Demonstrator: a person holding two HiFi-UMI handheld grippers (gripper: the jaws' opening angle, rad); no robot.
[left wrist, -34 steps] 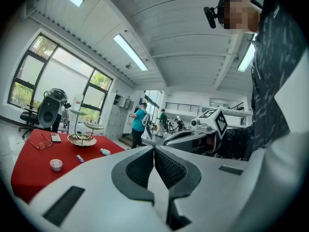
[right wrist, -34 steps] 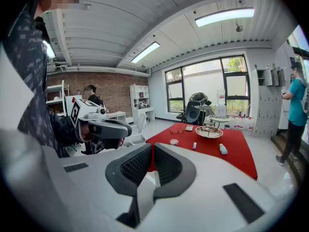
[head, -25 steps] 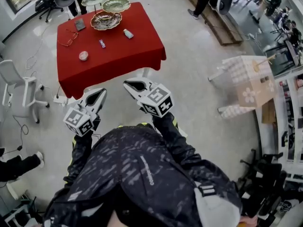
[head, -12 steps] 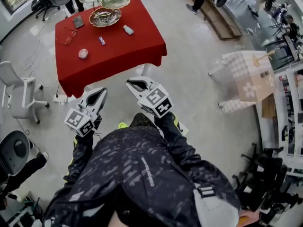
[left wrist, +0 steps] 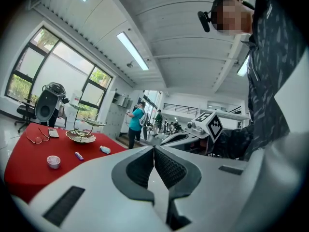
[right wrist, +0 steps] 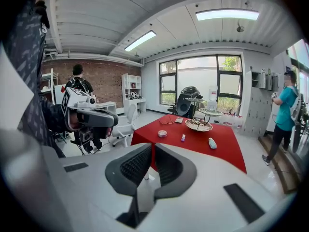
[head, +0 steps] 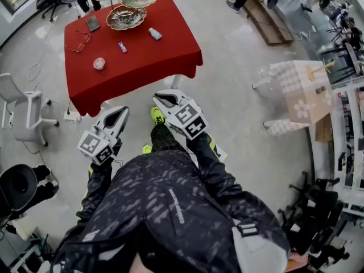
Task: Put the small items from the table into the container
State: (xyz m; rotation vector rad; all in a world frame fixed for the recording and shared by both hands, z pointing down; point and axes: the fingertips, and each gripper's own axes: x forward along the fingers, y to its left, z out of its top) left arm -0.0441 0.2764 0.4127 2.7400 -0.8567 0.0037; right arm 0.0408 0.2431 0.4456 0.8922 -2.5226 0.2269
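Newly visible at centre: a yellow shoe [head: 156, 116], below the red surface [head: 142, 61]. Pressed together and empty: left claw [head: 116, 116], right claw [head: 165, 100]. Jacket lettering [head: 177, 205] illegible.

Jacket: you wear a dark jacket [head: 170, 203] with a grey mottled print and a short line of small white lettering down the back.
Sleeves: your sleeves carry the same print, and a yellow-green cuff [head: 211, 145] edges the right one.
Shoulder: a pale grey panel [head: 256, 252] with a black buckle sits on your right shoulder.
Footwear: your shoe [head: 156, 116] is yellow-green.
Left tool: your left gripper [head: 118, 112] has a pale grey shell, black ribbed pads and a black-and-white marker cube [head: 94, 147].
Right tool: your right gripper [head: 162, 99] matches it.
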